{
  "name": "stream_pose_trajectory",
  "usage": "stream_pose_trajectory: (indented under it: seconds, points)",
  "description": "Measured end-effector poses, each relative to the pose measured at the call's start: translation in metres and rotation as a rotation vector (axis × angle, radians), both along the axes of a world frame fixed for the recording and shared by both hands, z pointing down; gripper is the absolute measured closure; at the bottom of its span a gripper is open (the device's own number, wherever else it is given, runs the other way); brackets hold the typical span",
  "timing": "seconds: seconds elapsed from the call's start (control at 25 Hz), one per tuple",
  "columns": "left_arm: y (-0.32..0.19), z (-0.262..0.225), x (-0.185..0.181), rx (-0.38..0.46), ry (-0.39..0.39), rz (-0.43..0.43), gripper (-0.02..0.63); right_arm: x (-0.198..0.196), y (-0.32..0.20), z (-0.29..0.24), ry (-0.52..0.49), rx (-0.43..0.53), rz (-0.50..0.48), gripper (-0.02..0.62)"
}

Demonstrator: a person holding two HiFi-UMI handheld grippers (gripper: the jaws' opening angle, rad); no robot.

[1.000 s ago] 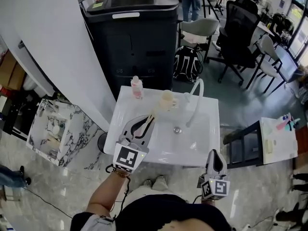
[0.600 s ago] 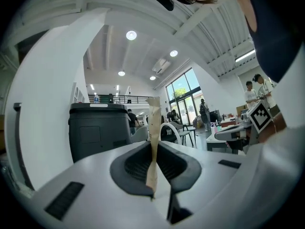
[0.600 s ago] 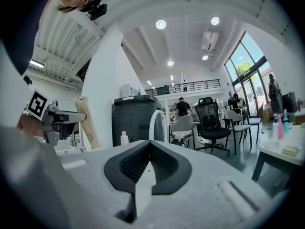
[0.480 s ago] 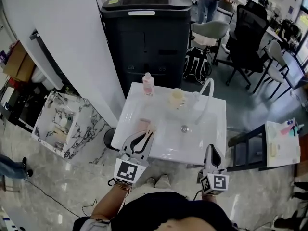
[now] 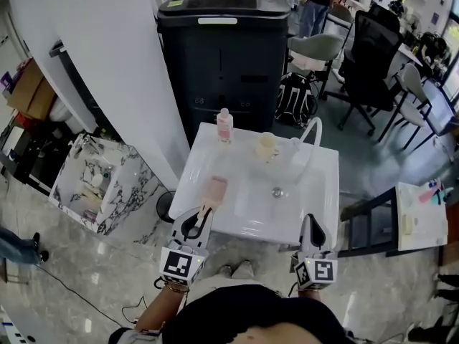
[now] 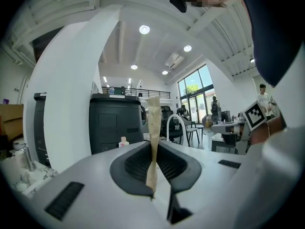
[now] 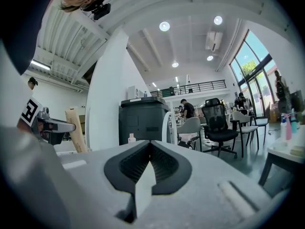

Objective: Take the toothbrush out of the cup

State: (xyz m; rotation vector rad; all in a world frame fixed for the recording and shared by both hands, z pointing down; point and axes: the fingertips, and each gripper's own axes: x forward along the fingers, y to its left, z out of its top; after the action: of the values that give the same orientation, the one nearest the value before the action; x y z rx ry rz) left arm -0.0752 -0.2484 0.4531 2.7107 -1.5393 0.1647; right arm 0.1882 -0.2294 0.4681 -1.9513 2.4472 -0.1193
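The left tool clamps the toothbrush well apart from the cup; the right tool sits closed, empty.

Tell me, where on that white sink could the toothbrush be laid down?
The white sink's flat left rim, in front of the small pink bottle, is bare; so is the basin around the metal drain. The back ledge is crowded: bottle, pale cup, curved white faucet.

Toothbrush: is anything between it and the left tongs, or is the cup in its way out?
Nothing visible stands in the way. The left tongs are shut on the toothbrush itself. It is clear of the cup, which stands apart at the back of the sink.
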Motion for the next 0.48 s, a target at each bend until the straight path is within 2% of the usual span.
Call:
stream_pose_trajectory:
  seconds: [0.48]
  points:
    - [0.005, 0.018, -0.016, -0.042, 0.006, -0.041, 0.578, -0.001, 0.001, 0.000, 0.005, 0.015, 0.004, 0.592]
